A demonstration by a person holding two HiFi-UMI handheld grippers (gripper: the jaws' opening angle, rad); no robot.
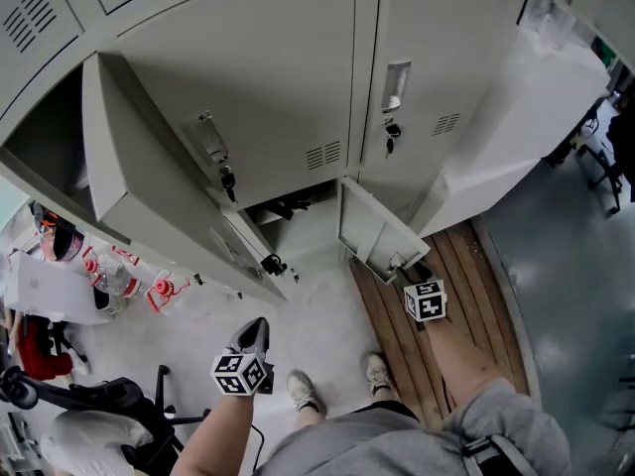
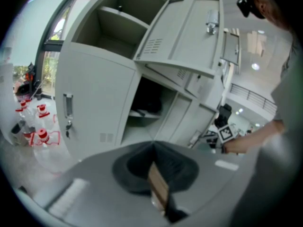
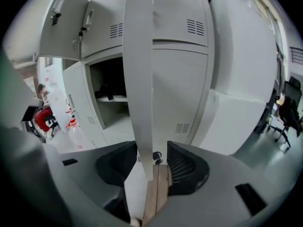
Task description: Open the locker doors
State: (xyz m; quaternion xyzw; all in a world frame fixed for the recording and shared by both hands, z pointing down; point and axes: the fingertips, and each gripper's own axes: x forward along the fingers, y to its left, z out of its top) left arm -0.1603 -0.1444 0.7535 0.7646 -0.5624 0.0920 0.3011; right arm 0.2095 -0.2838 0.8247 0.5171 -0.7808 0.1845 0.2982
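- Head view, overall: the locker bank (image 1: 365,67) fills the upper frame. Three doors stand swung out: the large left door (image 1: 139,167), the lower left door (image 1: 243,246) and the lower centre door (image 1: 372,228).
- Right gripper view: the right gripper (image 3: 152,150) has its jaws released and spread. The free edge of the lower centre door stands between them, nearer the pad at frame left. A gap shows on the other side, so nothing is clamped.
- Left gripper view: the left gripper (image 2: 152,145) is clenched on nothing, apart from every door.
- Closed doors, head view: the upper centre door (image 1: 248,87) and the upper right door (image 1: 446,67), with its handle (image 1: 395,85) untouched.
- Progress (judgement): the task looks past halfway, with the two closed doors remaining.
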